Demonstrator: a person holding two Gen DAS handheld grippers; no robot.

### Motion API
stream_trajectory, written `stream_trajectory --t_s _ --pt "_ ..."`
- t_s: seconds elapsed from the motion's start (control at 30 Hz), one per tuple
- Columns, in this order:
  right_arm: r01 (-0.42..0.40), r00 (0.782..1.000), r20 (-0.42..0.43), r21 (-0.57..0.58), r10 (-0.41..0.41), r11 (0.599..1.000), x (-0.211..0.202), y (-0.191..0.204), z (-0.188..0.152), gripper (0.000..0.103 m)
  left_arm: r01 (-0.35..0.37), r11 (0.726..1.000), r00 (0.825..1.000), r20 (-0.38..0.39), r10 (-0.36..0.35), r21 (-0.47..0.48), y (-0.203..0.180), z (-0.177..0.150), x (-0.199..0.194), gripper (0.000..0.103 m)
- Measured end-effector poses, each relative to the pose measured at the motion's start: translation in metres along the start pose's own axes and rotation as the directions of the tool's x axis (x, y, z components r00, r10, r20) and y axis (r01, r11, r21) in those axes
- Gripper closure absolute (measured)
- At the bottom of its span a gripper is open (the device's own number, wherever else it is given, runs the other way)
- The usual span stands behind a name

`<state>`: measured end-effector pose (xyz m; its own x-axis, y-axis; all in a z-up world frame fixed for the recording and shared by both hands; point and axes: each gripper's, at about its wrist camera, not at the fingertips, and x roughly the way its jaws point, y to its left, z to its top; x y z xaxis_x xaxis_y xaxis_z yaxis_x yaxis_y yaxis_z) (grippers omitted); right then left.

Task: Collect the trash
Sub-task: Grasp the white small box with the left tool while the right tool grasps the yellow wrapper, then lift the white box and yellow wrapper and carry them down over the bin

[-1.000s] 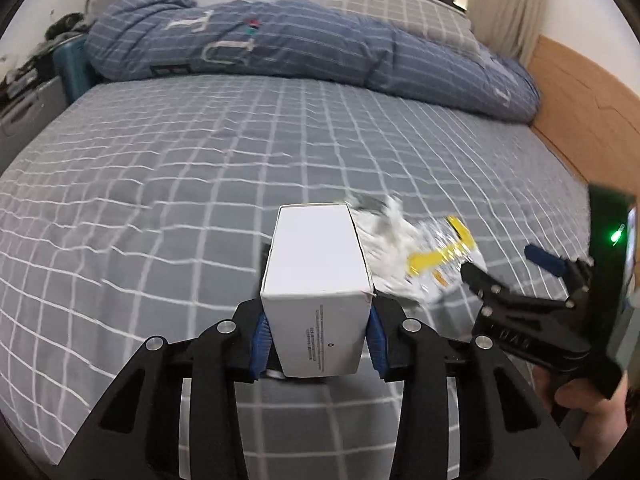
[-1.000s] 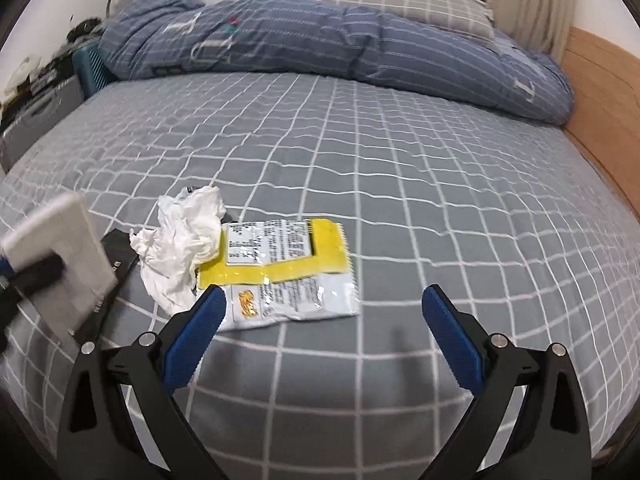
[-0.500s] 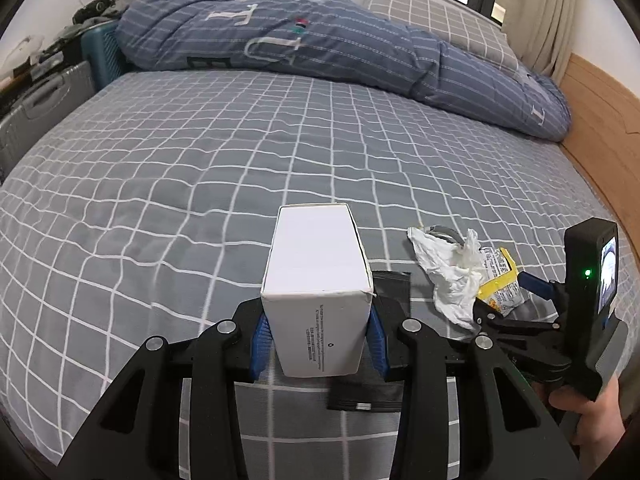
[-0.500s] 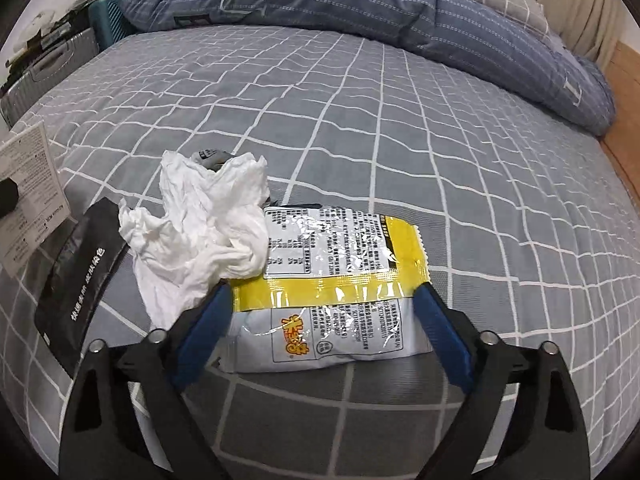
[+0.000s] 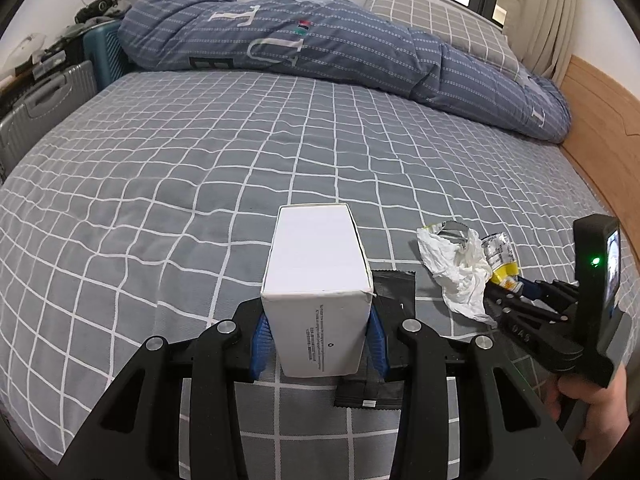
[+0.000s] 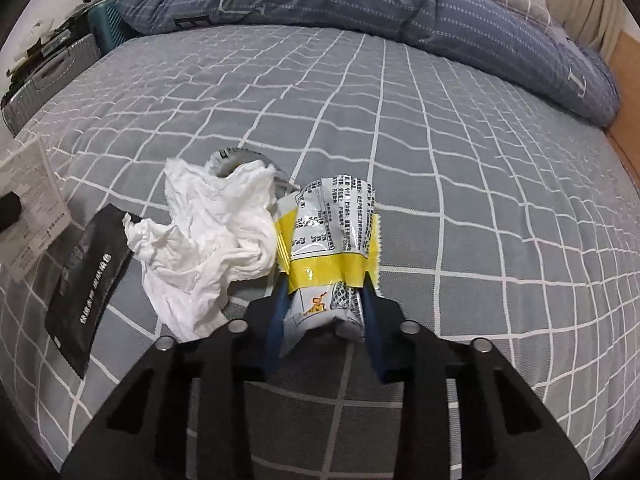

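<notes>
My left gripper is shut on a white cardboard box, held just above the bed. In the right wrist view my right gripper is closing on a yellow and silver snack wrapper; its blue pads press the wrapper's sides and buckle it upward. A crumpled white tissue lies against the wrapper's left side. A flat black packet lies left of the tissue. From the left wrist view the right gripper shows at the right edge, with the tissue and wrapper in front of it.
All of it lies on a bed with a grey checked sheet. A blue striped quilt and a pillow are piled along the far side. A wooden headboard runs on the right. Suitcases stand at the far left. A hand holds the right gripper.
The right gripper dropped over the flat snack wrapper and its jaws came together from wide open, crumpling the wrapper between them. The left gripper drifted sideways with the box, then stayed still.
</notes>
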<state>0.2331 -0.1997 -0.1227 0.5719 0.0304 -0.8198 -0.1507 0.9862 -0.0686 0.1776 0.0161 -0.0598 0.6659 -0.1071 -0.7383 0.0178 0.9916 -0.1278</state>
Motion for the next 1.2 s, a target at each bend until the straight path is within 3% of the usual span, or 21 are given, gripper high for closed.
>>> stream_trajectory --t_s 0.3,0.63,0.83,1.2 --pt "0.036 0.999 0.032 0.034 -0.037 0.999 -0.018 -0.009 0.003 0.079 0.001 1.0 1.0 0.008 -0.001 0.003 0.0 0.001 -0.003 0.065" --pt "0.069 0.989 0.13 0.049 -0.074 0.996 -0.061 -0.007 0.0 0.08 0.014 1.0 1.0 0.012 -0.014 0.015 -0.003 -0.003 -0.015 0.065" --pt "0.077 0.978 0.191 0.049 -0.085 0.996 -0.094 -0.001 -0.008 0.08 0.022 1.0 0.999 0.033 -0.022 0.014 -0.005 -0.012 -0.033 0.065" --pt "0.074 0.972 0.216 0.071 -0.087 0.995 -0.135 0.009 -0.035 0.08 0.047 0.999 0.997 0.056 -0.047 -0.002 -0.012 -0.03 -0.06 0.065"
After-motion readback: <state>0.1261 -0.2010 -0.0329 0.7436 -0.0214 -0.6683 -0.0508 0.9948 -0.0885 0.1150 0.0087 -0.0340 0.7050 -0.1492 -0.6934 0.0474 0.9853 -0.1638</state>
